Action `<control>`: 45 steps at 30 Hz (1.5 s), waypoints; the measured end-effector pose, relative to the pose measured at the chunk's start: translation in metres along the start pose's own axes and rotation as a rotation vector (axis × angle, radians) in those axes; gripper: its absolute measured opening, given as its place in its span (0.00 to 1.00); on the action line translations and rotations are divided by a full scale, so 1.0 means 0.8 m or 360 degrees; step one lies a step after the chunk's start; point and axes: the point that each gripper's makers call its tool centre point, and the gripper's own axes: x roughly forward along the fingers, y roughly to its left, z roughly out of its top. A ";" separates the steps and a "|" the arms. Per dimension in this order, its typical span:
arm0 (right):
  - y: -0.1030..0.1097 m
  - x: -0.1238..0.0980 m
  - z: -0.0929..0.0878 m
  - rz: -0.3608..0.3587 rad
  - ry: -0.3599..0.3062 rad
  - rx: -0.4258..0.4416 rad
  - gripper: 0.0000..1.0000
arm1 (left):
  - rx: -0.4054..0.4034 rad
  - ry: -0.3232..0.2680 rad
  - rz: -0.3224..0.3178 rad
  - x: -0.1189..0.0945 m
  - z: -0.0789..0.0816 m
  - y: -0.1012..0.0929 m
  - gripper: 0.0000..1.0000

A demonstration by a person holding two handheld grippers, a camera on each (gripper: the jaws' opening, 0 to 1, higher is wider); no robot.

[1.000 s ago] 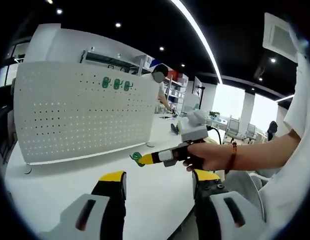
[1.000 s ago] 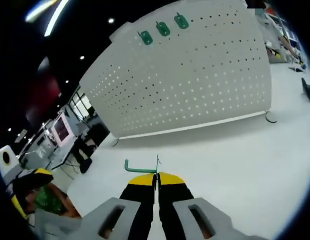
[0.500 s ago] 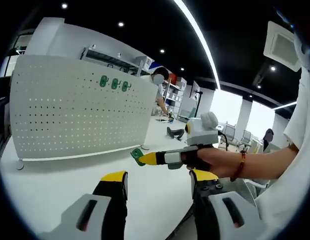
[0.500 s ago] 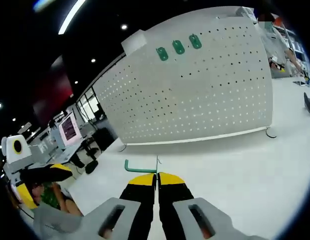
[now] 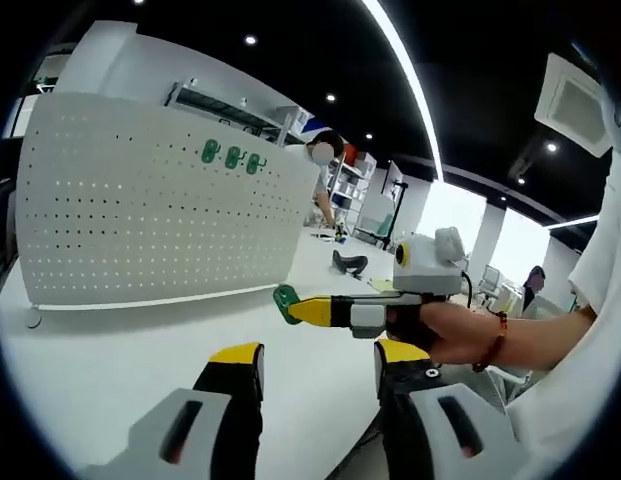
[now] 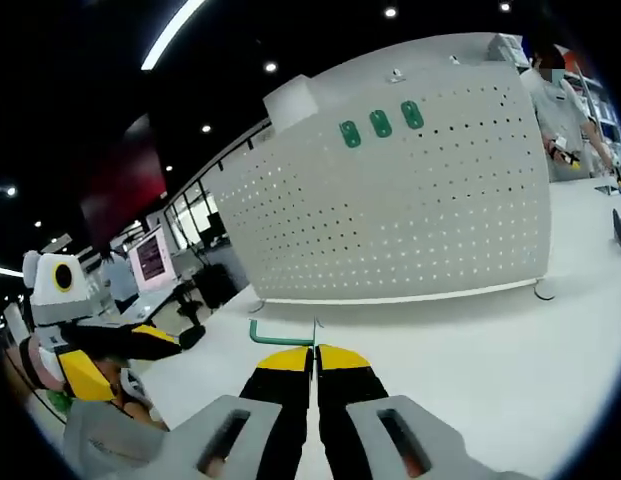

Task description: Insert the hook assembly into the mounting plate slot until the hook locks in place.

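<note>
The white perforated mounting plate (image 5: pixel 160 200) stands upright on the white table (image 5: pixel 100 370), and everything else is placed from it here. Near its top edge 3 green hooks (image 5: pixel 233 156) already sit side by side in the holes; in the right gripper view the same plate (image 6: pixel 410 200) shows them as 3 green hooks (image 6: pixel 381 124) high on its face. The right gripper (image 6: pixel 315 352) has its 2 yellow-tipped jaws pressed together on the green hook assembly (image 6: pixel 280 333), whose thin bar sticks out sideways from the jaw tips, in front of the plate's lower edge and apart from the plate. In the left gripper view that same gripper (image 5: pixel 295 308) reaches in from the right, held by a hand (image 5: pixel 450 330) with a bracelet at the wrist, and the green piece (image 5: pixel 285 298) at its tip lies in front of the plate's right end, below the level of the 3 mounted hooks, not touching the plate. The left gripper (image 5: pixel 315 360) holds nothing; its 2 jaws stand well apart over the table, on the near side of the plate. Beyond the plate's right end a person (image 5: pixel 322 185) stands at another table; the right gripper view shows this person (image 6: pixel 565 120) past the same end.
</note>
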 end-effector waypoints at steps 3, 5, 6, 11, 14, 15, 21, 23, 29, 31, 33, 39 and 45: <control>0.010 -0.002 0.002 0.0027 -0.0028 -0.0024 0.00 | -0.0013 -0.0012 -0.0009 0.002 0.002 -0.002 0.45; 0.016 -0.001 0.000 0.0043 -0.0025 -0.0017 0.00 | -0.0018 -0.0023 -0.0008 0.003 0.003 -0.002 0.45; 0.018 -0.002 -0.001 0.0049 -0.0027 -0.0016 0.00 | -0.0018 -0.0026 -0.0011 0.003 0.003 -0.003 0.45; 0.032 -0.004 0.000 0.0096 -0.0061 -0.0031 0.00 | -0.0075 -0.0051 -0.0013 0.005 0.003 -0.003 0.43; 0.042 -0.007 0.004 0.0132 -0.0089 -0.0036 0.00 | -0.0107 -0.0071 -0.0004 0.005 0.004 -0.002 0.42; 0.045 -0.007 0.004 0.0144 -0.0092 -0.0044 0.00 | -0.0123 -0.0079 -0.0001 0.005 0.005 -0.001 0.41; 0.063 -0.008 0.005 0.0208 -0.0113 -0.0087 0.00 | -0.0194 -0.0136 0.0020 0.006 0.013 0.000 0.39; 0.066 -0.009 0.006 0.0226 -0.0119 -0.0090 0.00 | -0.0199 -0.0147 0.0030 0.006 0.015 0.001 0.37; 0.073 -0.010 0.011 0.0263 -0.0140 -0.0113 0.00 | -0.0278 -0.0171 0.0069 0.007 0.017 0.008 0.28; 0.076 -0.010 0.012 0.0284 -0.0147 -0.0119 0.00 | -0.0308 -0.0181 0.0085 0.007 0.018 0.011 0.24; 0.079 -0.009 0.012 0.0291 -0.0139 -0.0145 0.00 | -0.0339 -0.0205 0.0100 0.008 0.021 0.014 0.21; 0.085 -0.010 0.017 0.0310 -0.0165 -0.0186 0.00 | -0.0385 -0.0217 0.0113 0.010 0.023 0.020 0.14; 0.089 -0.012 0.018 0.0332 -0.0184 -0.0239 0.00 | -0.0413 -0.0212 0.0124 0.012 0.023 0.022 0.08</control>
